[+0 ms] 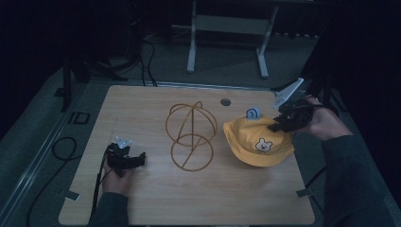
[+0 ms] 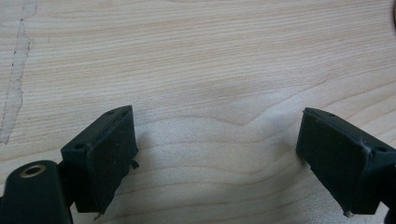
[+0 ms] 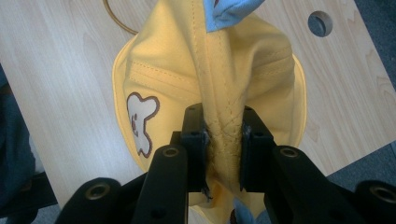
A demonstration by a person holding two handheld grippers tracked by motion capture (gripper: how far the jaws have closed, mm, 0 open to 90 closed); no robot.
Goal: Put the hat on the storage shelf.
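Note:
A yellow bucket hat (image 1: 257, 141) with a white bear patch and a blue ear tab lies at the right of the wooden table (image 1: 142, 203). My right gripper (image 1: 275, 126) is shut on the crown of the hat (image 3: 224, 93), the fabric bunched into a ridge between its pads. An orange wire hat stand (image 1: 191, 135) rises from a ring base at the table's middle, to the left of the hat. My left gripper (image 1: 140, 158) rests low at the table's left, open, with bare wood between its fingers (image 2: 107, 158).
A round cable hole (image 1: 225, 101) sits near the table's far edge. A white frame's legs (image 1: 191, 52) stand on the floor beyond the table. A black cable loops on the floor at the left (image 1: 61, 149).

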